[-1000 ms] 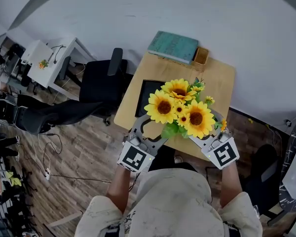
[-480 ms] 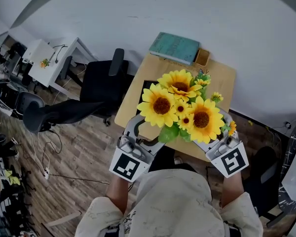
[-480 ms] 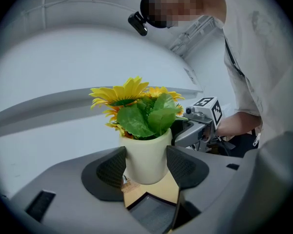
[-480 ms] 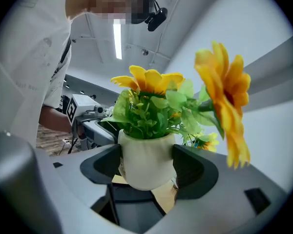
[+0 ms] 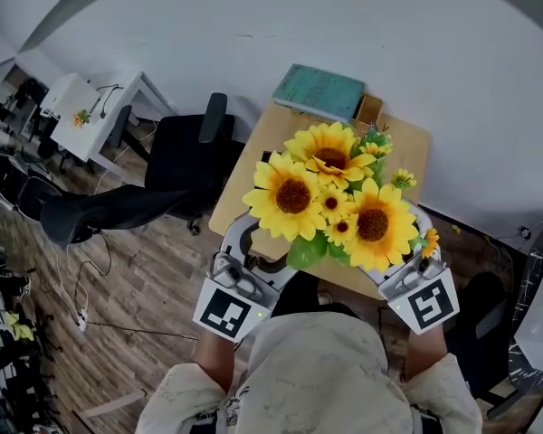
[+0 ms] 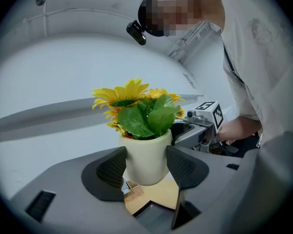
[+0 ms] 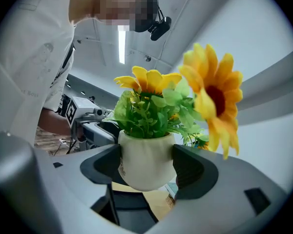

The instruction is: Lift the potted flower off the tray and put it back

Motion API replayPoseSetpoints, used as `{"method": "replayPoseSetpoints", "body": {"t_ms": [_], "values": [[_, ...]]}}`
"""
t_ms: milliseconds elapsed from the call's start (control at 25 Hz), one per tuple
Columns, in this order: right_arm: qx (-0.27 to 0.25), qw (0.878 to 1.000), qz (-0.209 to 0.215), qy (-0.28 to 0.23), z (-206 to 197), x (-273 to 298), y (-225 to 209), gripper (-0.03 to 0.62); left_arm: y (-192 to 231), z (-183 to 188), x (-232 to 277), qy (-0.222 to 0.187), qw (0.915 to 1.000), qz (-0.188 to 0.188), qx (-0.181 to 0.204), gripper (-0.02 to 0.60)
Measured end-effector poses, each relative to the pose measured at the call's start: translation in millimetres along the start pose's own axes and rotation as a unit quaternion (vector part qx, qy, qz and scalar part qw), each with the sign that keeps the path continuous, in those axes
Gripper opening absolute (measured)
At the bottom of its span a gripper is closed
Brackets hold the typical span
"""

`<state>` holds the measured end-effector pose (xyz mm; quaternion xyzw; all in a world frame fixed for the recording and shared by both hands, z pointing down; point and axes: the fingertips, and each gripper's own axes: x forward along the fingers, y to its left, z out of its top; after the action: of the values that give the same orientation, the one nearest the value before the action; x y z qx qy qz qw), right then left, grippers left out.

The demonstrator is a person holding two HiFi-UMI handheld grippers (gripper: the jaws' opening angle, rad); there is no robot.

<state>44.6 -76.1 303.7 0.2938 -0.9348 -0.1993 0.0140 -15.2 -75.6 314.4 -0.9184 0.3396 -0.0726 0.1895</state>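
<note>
We hold the potted flower (image 5: 292, 197) up in the air, above the dark tray (image 6: 154, 220) on the little wooden table (image 5: 407, 147). Our left gripper (image 6: 146, 167) and right gripper (image 7: 147, 169) each squeeze its white pot (image 7: 145, 160) from the sides. A green book (image 5: 319, 89) lies by the white wall (image 5: 344, 16), and a black chair (image 5: 185, 152) stands on the wood floor (image 5: 154, 278).

potted flower (image 5: 330, 202) above tray (image 6: 153, 222), book (image 5: 319, 89) behind tray

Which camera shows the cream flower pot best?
The left gripper view: the pot shows from rim to base, clamped between the jaws. The right gripper view shows it nearly as well. In the head view the sunflowers hide it.
</note>
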Motion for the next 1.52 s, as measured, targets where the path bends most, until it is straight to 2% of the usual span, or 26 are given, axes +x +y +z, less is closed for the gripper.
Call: {"method": "replayPoseSetpoints", "body": {"t_ms": [1080,1520], "values": [[-0.002,1.000,0.003,-0.005,0.2,0.5,0.0,0.350,0.0,1.3,-0.8,-0.015,0.9999,0.005,0.004,0.268],[0.016,1.000,0.001,0.019,-28.5,38.9,-17.5,0.350,35.6,-30.5,15.6,0.001,0.9999,-0.004,-0.012,0.268]]}}
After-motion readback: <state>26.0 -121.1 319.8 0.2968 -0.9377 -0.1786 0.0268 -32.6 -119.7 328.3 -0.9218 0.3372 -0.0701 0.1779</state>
